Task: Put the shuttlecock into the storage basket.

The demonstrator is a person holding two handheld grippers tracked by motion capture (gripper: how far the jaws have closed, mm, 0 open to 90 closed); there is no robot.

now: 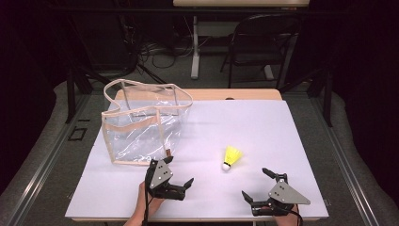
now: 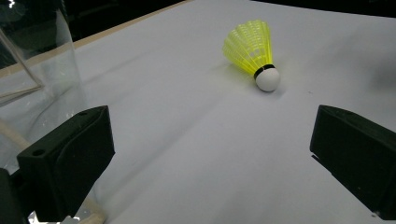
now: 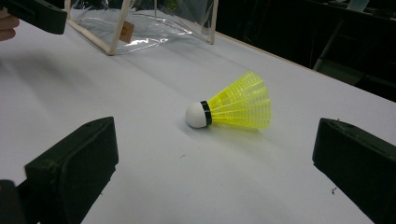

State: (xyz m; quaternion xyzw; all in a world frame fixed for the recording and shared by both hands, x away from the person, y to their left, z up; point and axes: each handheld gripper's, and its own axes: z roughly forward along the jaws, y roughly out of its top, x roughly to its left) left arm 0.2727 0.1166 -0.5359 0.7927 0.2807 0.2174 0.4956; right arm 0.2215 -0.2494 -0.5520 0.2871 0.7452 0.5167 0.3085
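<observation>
A yellow shuttlecock [image 1: 231, 157] with a white cork tip lies on its side on the white table sheet [image 1: 263, 127]. A clear plastic bag [image 1: 141, 122] with beige trim stands at the left. My left gripper [image 1: 179, 172] is open just in front of the bag, to the left of the shuttlecock [image 2: 254, 53]. Near the front right edge, my right gripper [image 1: 256, 183] is also open, with the shuttlecock [image 3: 231, 105] a short way ahead of its jaws. Nothing sits between either pair of jaws.
The bag's corner [image 2: 32, 70] is close beside my left gripper's left jaw. A black folding chair [image 1: 263, 42] and another table's legs [image 1: 195, 47] stand beyond the far edge. Cables lie on the floor behind.
</observation>
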